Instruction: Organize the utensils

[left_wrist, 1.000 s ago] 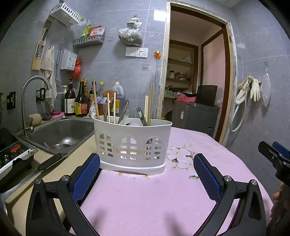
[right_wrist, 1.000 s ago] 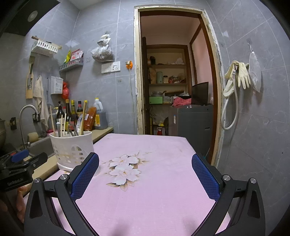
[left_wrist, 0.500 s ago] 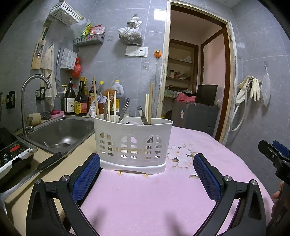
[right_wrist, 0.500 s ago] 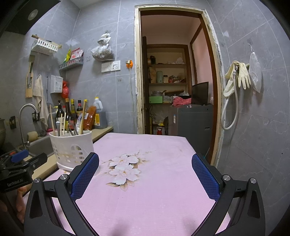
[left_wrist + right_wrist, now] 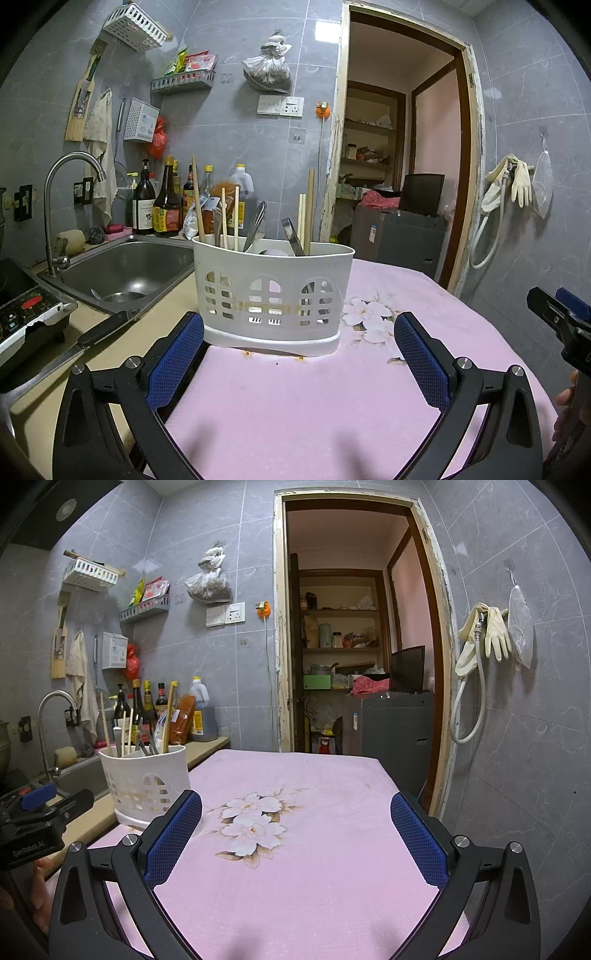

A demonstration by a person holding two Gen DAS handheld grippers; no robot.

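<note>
Pink cloth (image 5: 295,878) bears caddy (image 5: 273,295) at twelve o'clock of left gripper (image 5: 298,354); right gripper (image 5: 296,834) empty; both spread wide.

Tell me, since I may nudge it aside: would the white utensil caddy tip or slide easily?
The utensil caddy looks like light, perforated plastic, so it probably slides on the pink tablecloth. Its tall chopsticks rise well above the rim, so a high push might tip it.

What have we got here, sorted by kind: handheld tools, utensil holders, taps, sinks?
Tools: 2, left tool and right tool
Utensil holder: 1
Tap: 1
Sink: 1
Total: 5
</note>
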